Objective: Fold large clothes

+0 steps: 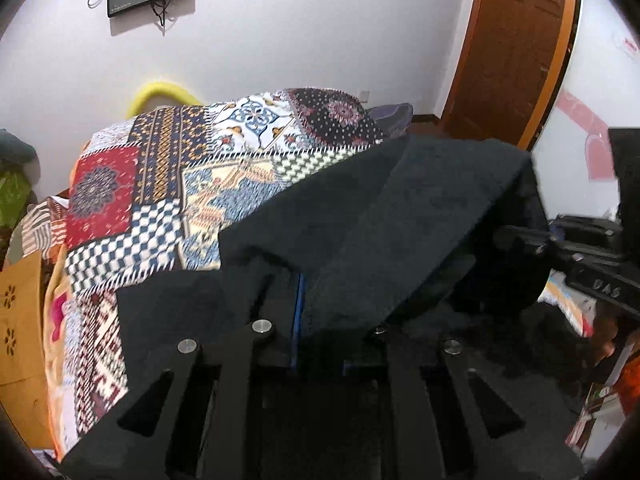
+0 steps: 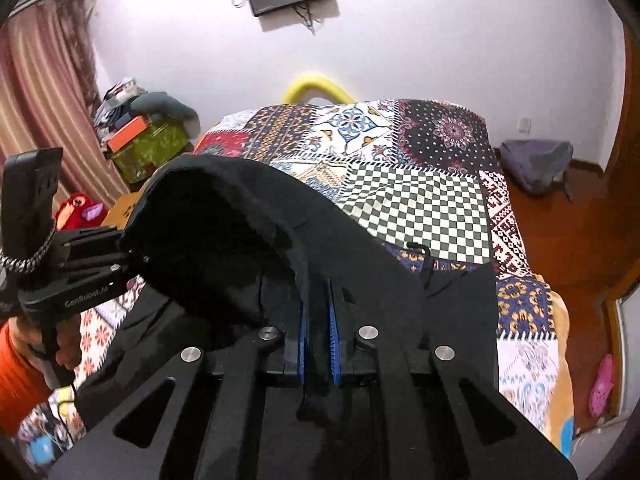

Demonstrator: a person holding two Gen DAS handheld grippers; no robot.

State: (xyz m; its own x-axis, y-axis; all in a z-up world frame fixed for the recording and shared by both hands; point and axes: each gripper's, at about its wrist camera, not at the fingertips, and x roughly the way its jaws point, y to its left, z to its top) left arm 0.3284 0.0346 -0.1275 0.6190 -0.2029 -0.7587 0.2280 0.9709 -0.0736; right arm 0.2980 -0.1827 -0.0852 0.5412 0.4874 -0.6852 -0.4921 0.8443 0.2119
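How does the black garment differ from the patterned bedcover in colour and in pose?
The black garment is one plain dark colour; the bedcover is a patchwork of many colours. The garment is lifted, pinched by the left gripper and right gripper; the bedcover lies spread flat on the bed. Both are large cloths.

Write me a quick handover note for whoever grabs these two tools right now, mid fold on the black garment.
Left tool: shut on the black garment, fabric draped over its fingers.
Right tool: shut on the same garment's edge, black fabric pinched between its blue pads.
Garment: the held edge is lifted off the patchwork bedspread; the rest lies on the bed below both tools.
Done: both tools have a grip and the edge is raised.
Left: probably carry the lifted edge over the rest, lay it flat, release, then finish the remaining folds. How many folds are already made cannot be told.
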